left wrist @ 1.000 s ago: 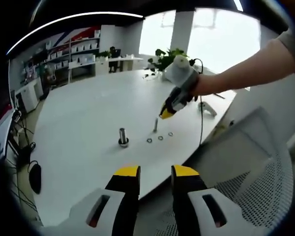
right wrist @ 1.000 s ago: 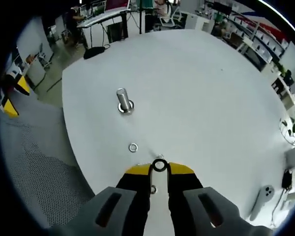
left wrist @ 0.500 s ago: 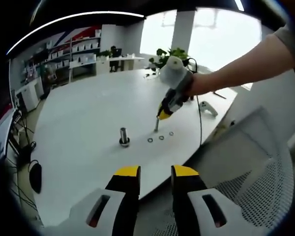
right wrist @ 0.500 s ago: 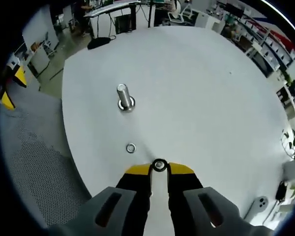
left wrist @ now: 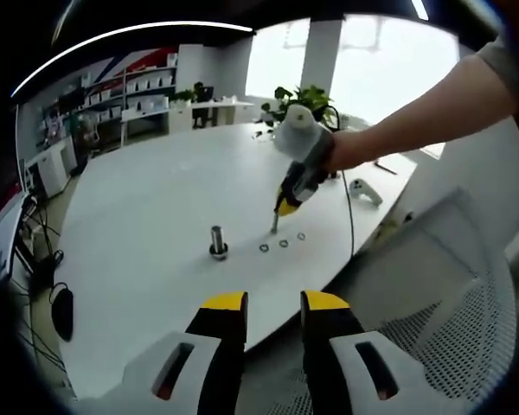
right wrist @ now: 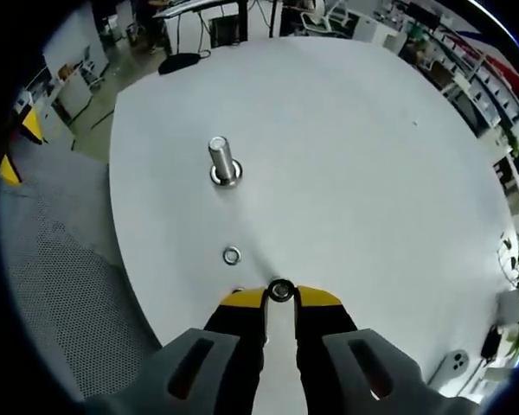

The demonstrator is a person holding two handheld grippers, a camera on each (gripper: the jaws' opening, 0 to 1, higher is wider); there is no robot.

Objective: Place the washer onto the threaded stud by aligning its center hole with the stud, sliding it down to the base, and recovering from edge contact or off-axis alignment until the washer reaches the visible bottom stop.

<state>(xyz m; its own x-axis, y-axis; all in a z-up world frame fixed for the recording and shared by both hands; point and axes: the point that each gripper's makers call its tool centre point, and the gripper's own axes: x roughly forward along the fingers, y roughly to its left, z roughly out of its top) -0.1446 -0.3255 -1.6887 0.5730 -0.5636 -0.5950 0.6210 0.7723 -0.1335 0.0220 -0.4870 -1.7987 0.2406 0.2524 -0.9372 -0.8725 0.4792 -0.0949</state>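
White worktop [right wrist: 346, 156]; silver metal stud [right wrist: 222, 162] and washer [right wrist: 232, 255]; yellow-tipped black jaws on grey hand-held gripper [right wrist: 280, 294]; grey mesh chair [left wrist: 450, 294].

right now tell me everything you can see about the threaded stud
The threaded stud is a short, shiny metal post standing upright on the white table, rising from a wider round metal base ring. It stands alone, with nothing touching it. A loose washer lies on the table between it and the right gripper, which pinches another washer at its tips. In the left gripper view the stud stands left of the loose washers.
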